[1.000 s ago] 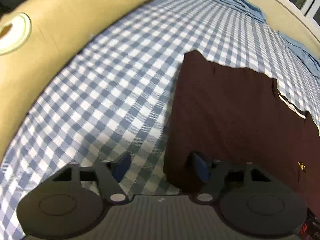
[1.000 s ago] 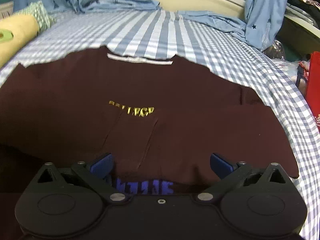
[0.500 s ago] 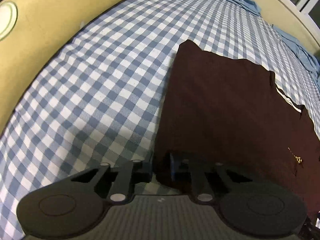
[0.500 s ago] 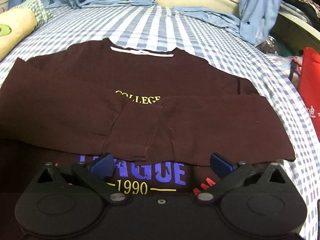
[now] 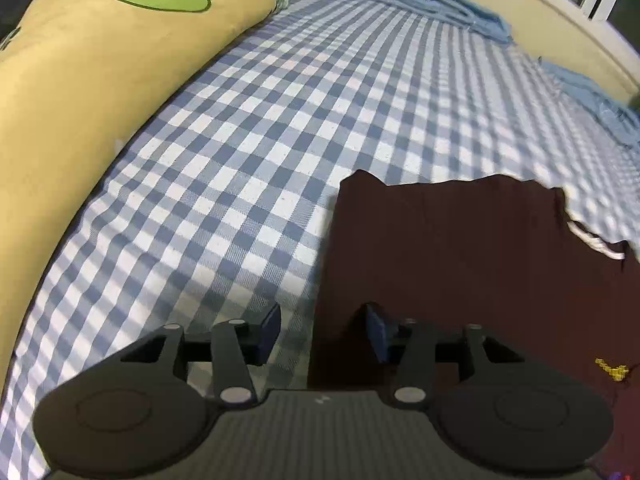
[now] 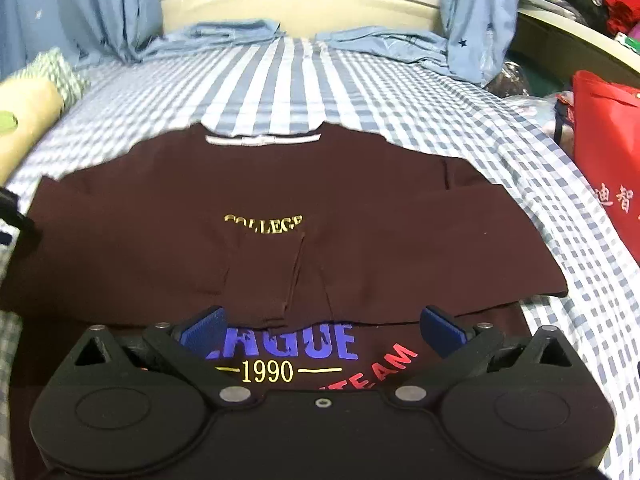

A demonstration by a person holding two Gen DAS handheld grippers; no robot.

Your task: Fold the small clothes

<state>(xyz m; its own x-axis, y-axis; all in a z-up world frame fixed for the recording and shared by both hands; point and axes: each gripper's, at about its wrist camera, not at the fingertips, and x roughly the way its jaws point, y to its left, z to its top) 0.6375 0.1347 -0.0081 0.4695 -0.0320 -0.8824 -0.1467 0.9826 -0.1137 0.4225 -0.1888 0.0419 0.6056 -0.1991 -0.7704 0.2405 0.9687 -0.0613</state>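
Observation:
A dark maroon sweatshirt [image 6: 160, 232] lies flat on the checked bed, collar [image 6: 262, 139] at the far side, both sleeves folded in across the chest under the gold "COLLEGE" print [image 6: 262, 226]. Blue "LEAGUE" and "1990" print shows below the sleeves. My right gripper [image 6: 320, 326] is open and empty above the shirt's lower middle. In the left wrist view the shirt [image 5: 460, 248] fills the right half. My left gripper [image 5: 322, 330] is open and straddles the shirt's left edge; its right finger [image 5: 376, 332] is over the cloth.
A tan avocado-print pillow [image 5: 80, 80] lies along the bed's left side. Blue cloth [image 6: 240, 34] is bunched at the head of the bed under blue curtains. A red bag [image 6: 608, 176] stands off the bed's right edge. The checked sheet [image 5: 240, 160] stretches left of the shirt.
My left gripper shut on the shirt's left edge half a second ago and has opened again. My right gripper has drawn back, open throughout, revealing more of the printed front.

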